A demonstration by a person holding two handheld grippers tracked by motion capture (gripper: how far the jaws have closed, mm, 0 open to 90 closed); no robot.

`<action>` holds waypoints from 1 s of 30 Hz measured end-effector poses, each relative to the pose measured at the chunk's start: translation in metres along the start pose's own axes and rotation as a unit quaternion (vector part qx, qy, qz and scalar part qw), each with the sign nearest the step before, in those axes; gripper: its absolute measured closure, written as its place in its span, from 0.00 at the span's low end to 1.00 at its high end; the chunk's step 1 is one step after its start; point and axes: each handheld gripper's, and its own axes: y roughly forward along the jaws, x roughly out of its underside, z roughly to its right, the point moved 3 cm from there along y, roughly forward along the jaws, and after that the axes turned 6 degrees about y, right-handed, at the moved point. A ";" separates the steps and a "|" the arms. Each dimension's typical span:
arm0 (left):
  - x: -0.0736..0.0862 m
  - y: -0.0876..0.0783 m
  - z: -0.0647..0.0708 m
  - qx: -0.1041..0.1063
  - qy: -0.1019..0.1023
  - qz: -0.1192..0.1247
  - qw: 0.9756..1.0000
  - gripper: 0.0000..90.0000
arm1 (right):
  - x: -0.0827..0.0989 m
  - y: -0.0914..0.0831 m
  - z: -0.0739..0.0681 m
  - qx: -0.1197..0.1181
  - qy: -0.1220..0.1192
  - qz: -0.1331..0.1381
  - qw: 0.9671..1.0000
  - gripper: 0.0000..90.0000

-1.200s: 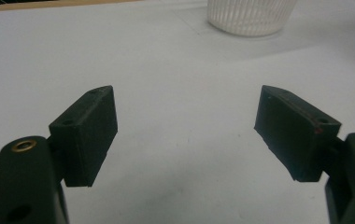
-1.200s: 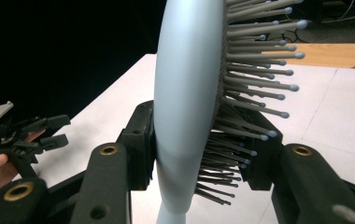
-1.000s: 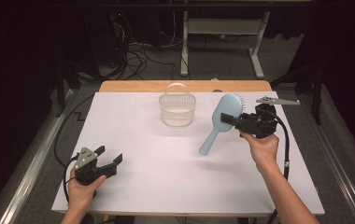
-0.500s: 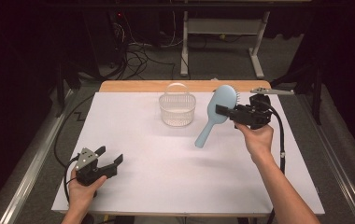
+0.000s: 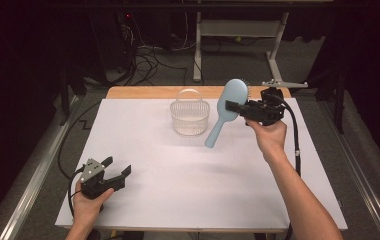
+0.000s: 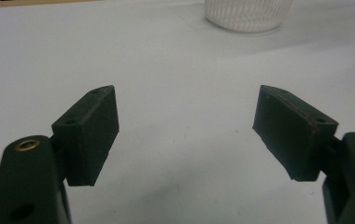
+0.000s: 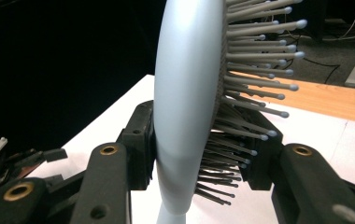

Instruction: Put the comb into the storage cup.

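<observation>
A light blue hairbrush hangs in the air above the white table, head up and handle slanting down to the left. My right gripper is shut on its head, one pad on the smooth back and one in the bristles; the hairbrush stands between the jaws in the right gripper view. A clear plastic basket with a handle stands just left of the brush. My left gripper rests open at the table's front left, nothing between its jaws in the left gripper view.
The basket shows at the top of the left gripper view. A wooden strip runs along the table's far edge. Metal rails flank the table, and cables and a stand leg lie on the floor behind.
My right gripper has carried the hairbrush up and to the left, nearer the basket. The left gripper has stayed where it was.
</observation>
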 end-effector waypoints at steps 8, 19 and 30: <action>0.000 0.001 0.000 0.003 -0.001 -0.001 1.000 0.26 | -0.012 0.008 -0.003 0.002 -0.007 -0.004 1.000 0.61; 0.001 0.002 0.001 0.004 -0.002 -0.002 1.000 0.26 | -0.025 0.020 -0.002 0.009 -0.008 -0.007 1.000 0.61; 0.001 0.002 0.002 0.005 -0.002 -0.001 1.000 0.26 | -0.032 0.035 0.001 0.013 -0.003 -0.010 1.000 0.61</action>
